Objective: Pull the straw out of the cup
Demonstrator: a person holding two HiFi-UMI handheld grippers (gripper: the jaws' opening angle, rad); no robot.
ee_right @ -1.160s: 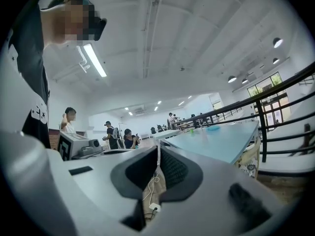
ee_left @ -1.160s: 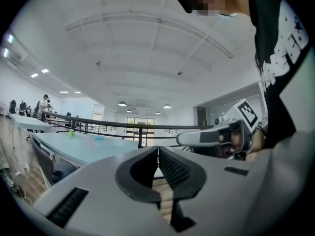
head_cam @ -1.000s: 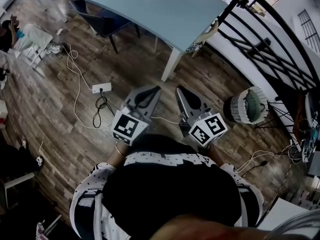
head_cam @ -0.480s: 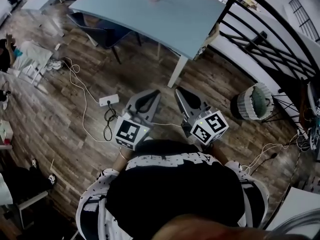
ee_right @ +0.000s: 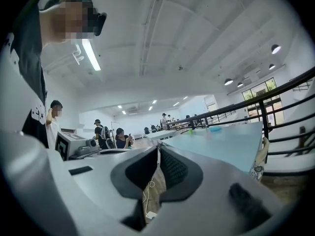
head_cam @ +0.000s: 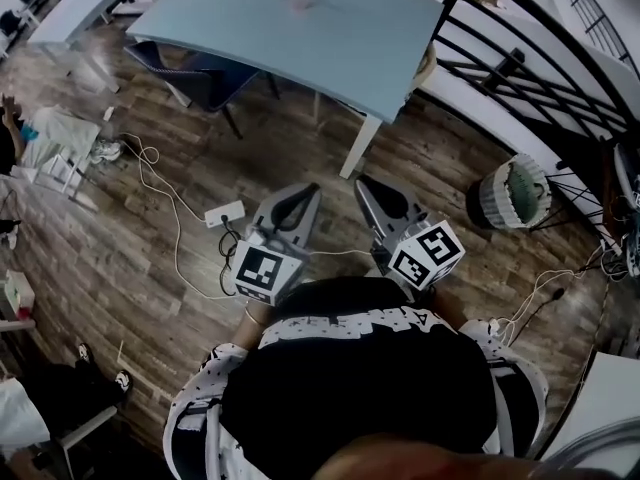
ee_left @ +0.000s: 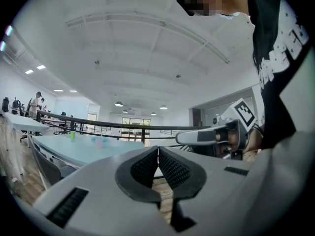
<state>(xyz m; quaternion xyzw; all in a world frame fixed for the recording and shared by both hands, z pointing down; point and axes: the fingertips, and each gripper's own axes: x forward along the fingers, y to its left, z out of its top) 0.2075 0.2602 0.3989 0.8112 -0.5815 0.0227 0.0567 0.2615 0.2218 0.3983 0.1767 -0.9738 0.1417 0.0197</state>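
The head view is being rendered dim and muted, with straight lines being bowed toward its edges. Both gripper views are being lit brightly from above by ceiling lamps (ee_left: 118, 103) and a strip light (ee_right: 91, 54), glare being spread across the white ceiling (ee_left: 147, 48). Their rims are being vignetted black, and the left gripper (ee_left: 158, 149) is being shown slightly soft up close.
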